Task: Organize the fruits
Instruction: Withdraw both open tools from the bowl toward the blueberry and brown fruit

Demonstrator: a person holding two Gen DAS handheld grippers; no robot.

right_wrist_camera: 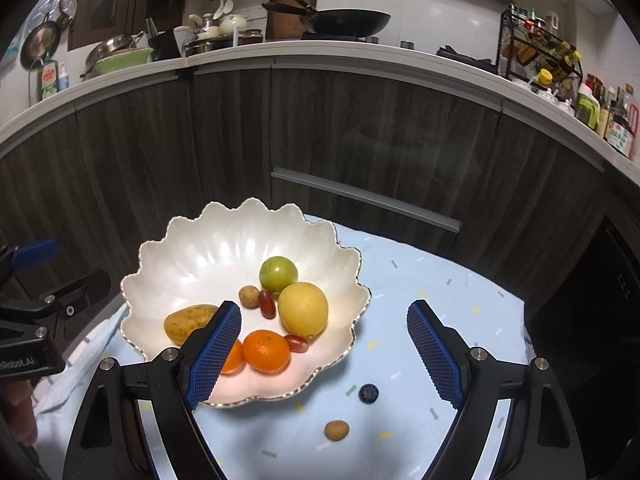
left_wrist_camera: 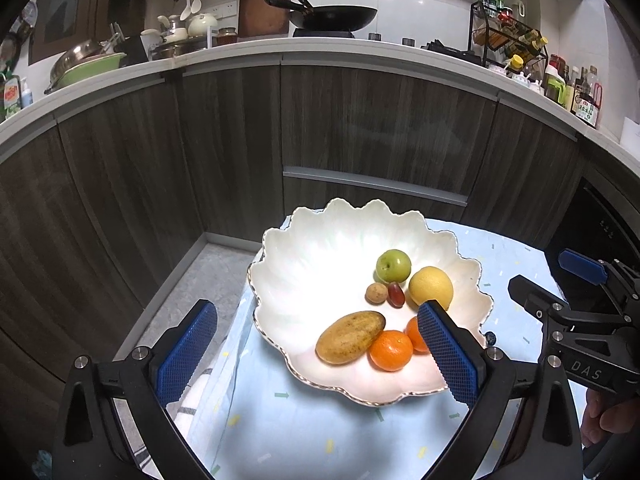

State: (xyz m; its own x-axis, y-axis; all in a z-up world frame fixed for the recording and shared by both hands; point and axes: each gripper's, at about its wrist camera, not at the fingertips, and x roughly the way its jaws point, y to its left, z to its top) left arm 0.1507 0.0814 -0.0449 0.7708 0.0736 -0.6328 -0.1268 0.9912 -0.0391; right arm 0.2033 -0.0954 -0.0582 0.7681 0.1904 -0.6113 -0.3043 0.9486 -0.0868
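A white scalloped bowl [left_wrist_camera: 320, 248] [right_wrist_camera: 168, 248] stands on a pale blue cloth. It holds a green apple [left_wrist_camera: 394, 266] [right_wrist_camera: 279, 274], a lemon [left_wrist_camera: 431, 286] [right_wrist_camera: 303, 308], a mango [left_wrist_camera: 351, 337] [right_wrist_camera: 188, 322], two oranges [left_wrist_camera: 391, 351] [right_wrist_camera: 266, 351], a longan [left_wrist_camera: 376, 294] and red grapes [right_wrist_camera: 267, 304]. A blueberry [right_wrist_camera: 368, 393] and a second longan [right_wrist_camera: 336, 430] lie on the cloth right of the bowl. My left gripper [left_wrist_camera: 316, 308] hangs open and empty over the bowl's near side. My right gripper [right_wrist_camera: 323, 308] is open and empty above the bowl's right edge.
The cloth-covered table [left_wrist_camera: 500, 248] ends close to the bowl's left, with grey floor [left_wrist_camera: 192, 280] below. A striped towel [left_wrist_camera: 192, 404] lies at the near left. Dark cabinets [left_wrist_camera: 360, 128] and a cluttered counter with a wok [left_wrist_camera: 332, 16] stand behind. A hand [left_wrist_camera: 608, 420] holds the right gripper.
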